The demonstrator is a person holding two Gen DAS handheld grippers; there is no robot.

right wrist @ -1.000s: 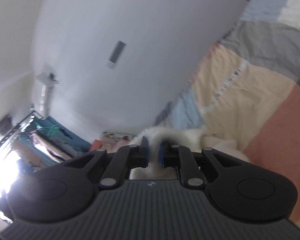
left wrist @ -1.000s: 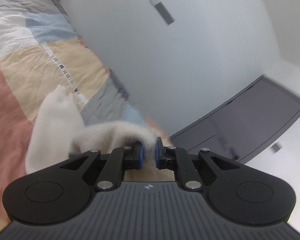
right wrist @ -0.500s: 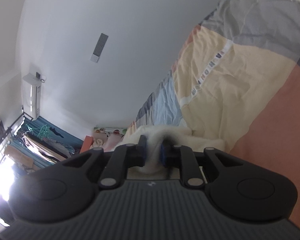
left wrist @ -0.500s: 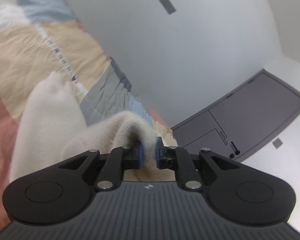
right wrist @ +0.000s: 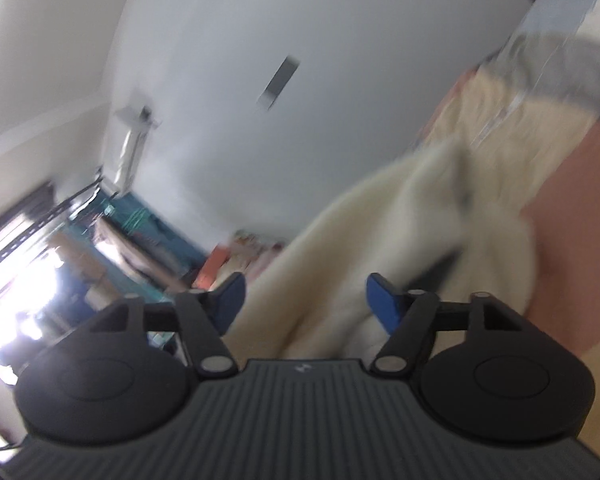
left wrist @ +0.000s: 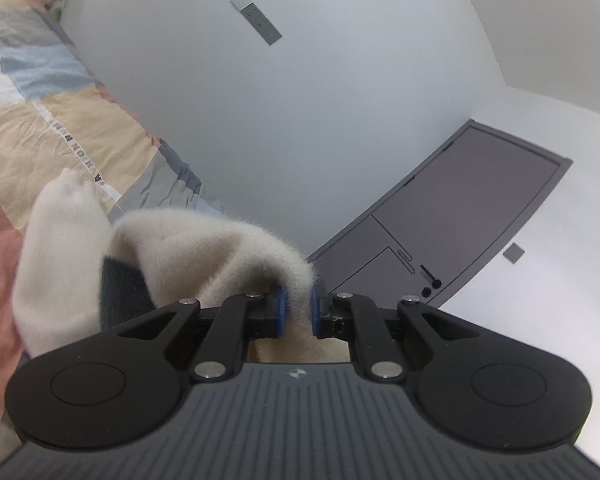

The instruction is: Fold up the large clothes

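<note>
- The cream sweater [left wrist: 204, 248] lay bunched on the patchwork bed [left wrist: 40, 128] — one fold pinched in the left tongs [left wrist: 297, 310].
- Right tongs [right wrist: 305, 300] were opening, fabric loose between them, unpressed.
- Best release fully before withdrawing — no snagging.

One cream sweater [left wrist: 228, 248], one patchwork quilt [left wrist: 60, 120], two grippers, one door [left wrist: 460, 216].
</note>
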